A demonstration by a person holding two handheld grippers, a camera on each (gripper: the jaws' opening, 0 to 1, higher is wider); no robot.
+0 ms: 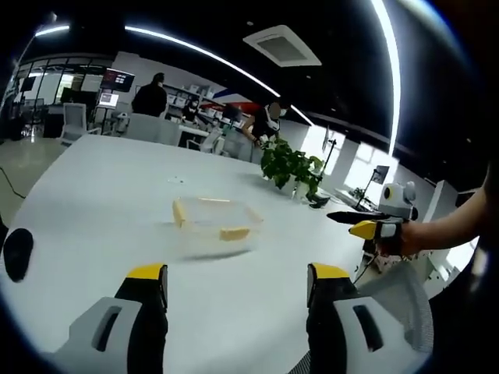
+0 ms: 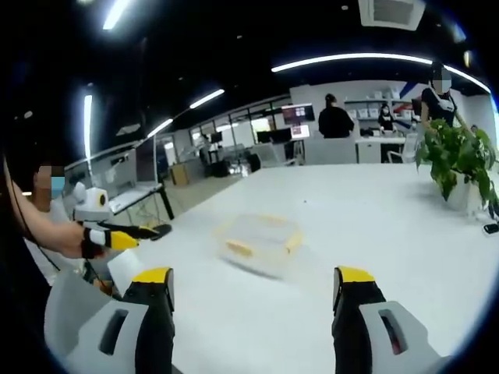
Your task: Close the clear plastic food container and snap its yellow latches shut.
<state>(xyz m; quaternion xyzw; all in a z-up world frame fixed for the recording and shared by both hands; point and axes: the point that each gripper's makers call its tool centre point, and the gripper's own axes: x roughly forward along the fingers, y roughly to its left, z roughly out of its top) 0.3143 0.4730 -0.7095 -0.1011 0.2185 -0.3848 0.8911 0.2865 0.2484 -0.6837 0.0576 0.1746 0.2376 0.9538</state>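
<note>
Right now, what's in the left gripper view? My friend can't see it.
A clear food container with yellow latches sits on a white table, ahead of the open left gripper. The right gripper hovers off to the side, and a potted plant stands behind.

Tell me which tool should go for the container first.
Left, by a slight margin. The container lies centred ahead of the left tool, near its open jaws. The right tool is open too, but the container looks farther off and blurred there. Neither touches it.

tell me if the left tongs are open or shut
Open: the left tongs show two yellow-tipped jaws spread wide apart, nothing between them, short of the clear container.
</note>
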